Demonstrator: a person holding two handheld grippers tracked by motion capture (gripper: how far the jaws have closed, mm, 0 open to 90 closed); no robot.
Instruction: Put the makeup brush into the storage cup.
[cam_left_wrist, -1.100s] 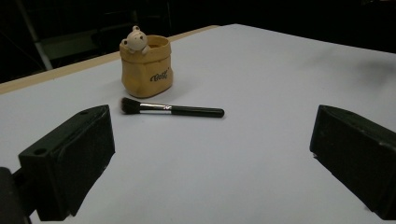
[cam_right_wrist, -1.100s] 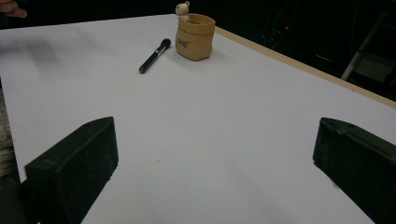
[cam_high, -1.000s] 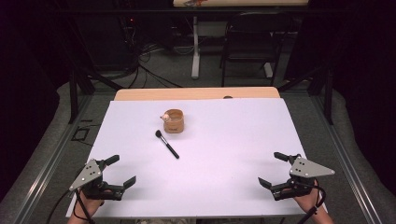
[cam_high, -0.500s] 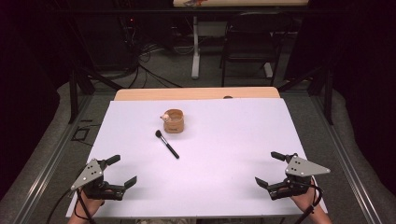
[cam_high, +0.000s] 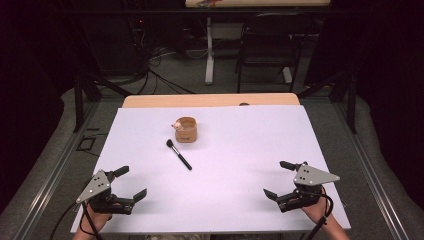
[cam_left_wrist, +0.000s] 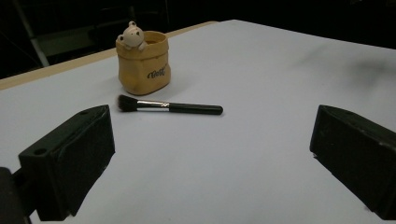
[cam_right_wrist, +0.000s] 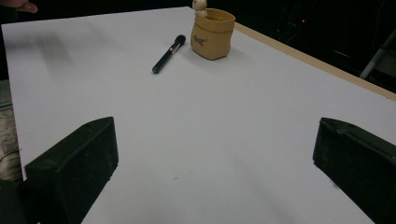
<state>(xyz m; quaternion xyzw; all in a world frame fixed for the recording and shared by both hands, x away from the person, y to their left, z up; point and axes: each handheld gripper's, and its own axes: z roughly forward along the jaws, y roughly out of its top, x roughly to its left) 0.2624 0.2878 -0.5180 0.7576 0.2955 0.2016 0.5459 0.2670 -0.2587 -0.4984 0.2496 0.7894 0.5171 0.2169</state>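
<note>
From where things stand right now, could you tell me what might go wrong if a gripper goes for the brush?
The makeup brush lies flat on the white table, so wide-open jaws may scrape the surface or roll its round handle. Its bristle end sits close to the bear pot, so a careless reach by the left gripper could knock it.

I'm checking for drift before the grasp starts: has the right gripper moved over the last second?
Yes. The right gripper has slid slightly left, away from the white sheet's right edge and toward the table's middle; its jaws stand wide apart.

White table lit bright from above, surroundings dark; pics soft, slight grain, faint shadows.
</note>
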